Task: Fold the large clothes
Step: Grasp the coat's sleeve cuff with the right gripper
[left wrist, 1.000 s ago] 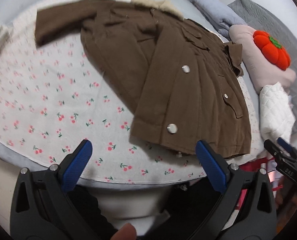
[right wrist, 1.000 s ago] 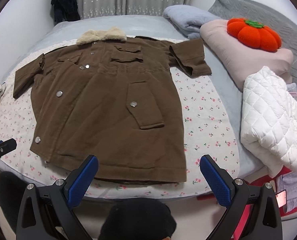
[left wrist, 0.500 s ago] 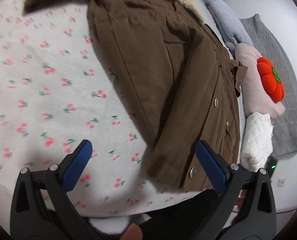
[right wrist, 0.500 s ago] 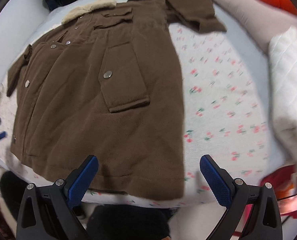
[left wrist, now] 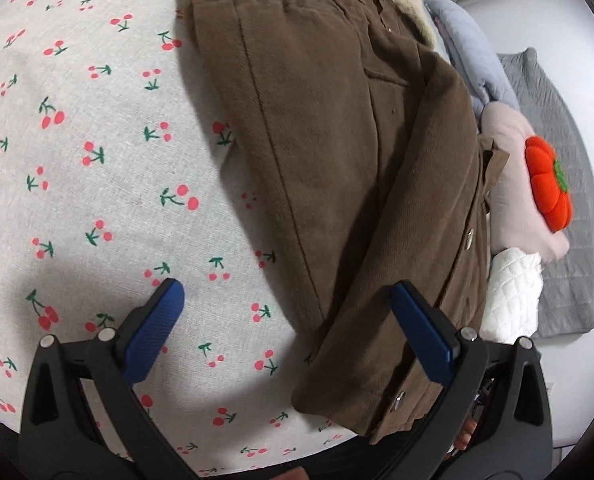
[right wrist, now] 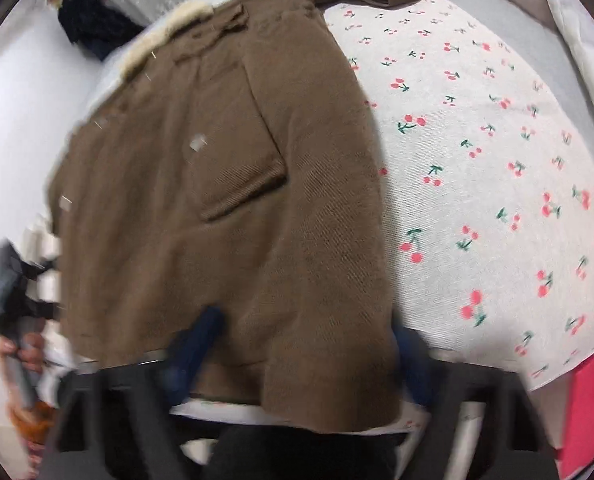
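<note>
Bedding comes first: a cherry-print sheet (left wrist: 97, 152) covers the mattress, and the brown coat (left wrist: 337, 152) lies flat on it, front up, fleece collar (right wrist: 165, 38) at the far end, hem at the near edge. To the right of the coat in the left view are a grey quilt (left wrist: 553, 120), a pink pillow (left wrist: 509, 152), an orange pumpkin cushion (left wrist: 547, 184) and a white quilted piece (left wrist: 513, 292).

Left gripper (left wrist: 285, 320) hangs wide open over the coat's near left hem corner; one blue pad is over bare sheet, the other over brown cloth, and neither presses on anything. Right gripper (right wrist: 309, 356) is blurred, with the right hem corner between its blue pads; its jaws have just been closing, but whether they already pinch the cloth I cannot tell.

My reading is that the first fold is only being set up: both hem corners are being taken. Next, each gripper probably needs to come down on its corner, clamp all the thick layers, then lift together and carry the hem towards the collar.
</note>
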Demonstrator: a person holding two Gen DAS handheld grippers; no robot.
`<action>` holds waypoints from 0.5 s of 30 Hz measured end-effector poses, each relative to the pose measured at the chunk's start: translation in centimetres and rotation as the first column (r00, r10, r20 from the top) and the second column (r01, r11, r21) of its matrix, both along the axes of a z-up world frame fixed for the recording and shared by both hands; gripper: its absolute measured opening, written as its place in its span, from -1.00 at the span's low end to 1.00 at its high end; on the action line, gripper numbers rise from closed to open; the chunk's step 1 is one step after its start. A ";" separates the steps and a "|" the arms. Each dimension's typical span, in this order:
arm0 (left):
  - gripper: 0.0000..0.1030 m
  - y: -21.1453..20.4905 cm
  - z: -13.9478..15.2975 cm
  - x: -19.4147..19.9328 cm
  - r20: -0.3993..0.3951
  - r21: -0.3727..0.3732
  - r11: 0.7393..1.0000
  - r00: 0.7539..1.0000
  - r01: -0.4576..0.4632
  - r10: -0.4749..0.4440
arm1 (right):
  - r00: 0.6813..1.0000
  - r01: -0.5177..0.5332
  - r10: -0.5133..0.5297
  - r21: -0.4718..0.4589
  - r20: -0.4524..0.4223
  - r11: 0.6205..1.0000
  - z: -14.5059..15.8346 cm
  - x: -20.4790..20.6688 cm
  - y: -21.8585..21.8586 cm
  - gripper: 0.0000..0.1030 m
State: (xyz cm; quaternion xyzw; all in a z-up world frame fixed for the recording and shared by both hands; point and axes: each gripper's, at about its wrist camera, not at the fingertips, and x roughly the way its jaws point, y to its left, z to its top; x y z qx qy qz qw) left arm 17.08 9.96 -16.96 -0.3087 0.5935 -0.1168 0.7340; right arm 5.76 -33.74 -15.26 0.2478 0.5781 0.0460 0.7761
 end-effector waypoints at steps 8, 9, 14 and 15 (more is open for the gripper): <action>0.98 1.2 0.0 -0.6 0.014 -0.087 0.996 0.999 -0.034 0.035 | 0.977 0.053 -0.028 -0.113 0.213 0.992 6.2 -2.1 -0.6 -0.79; 0.90 1.1 0.0 -0.6 0.014 -0.100 0.994 0.999 -0.032 0.034 | 0.972 0.068 -0.036 -0.130 0.232 0.989 7.2 -2.3 -1.0 -0.80; 0.56 0.3 -0.6 -0.8 0.010 -0.217 0.976 1.000 -0.010 0.012 | 0.962 0.183 -0.115 -0.272 0.246 0.945 8.3 0.3 -5.5 -0.81; 0.48 0.0 -0.8 -0.9 0.009 -0.222 0.975 1.000 -0.003 0.005 | 0.965 0.191 -0.127 -0.283 0.230 0.940 8.0 1.0 -6.2 -0.81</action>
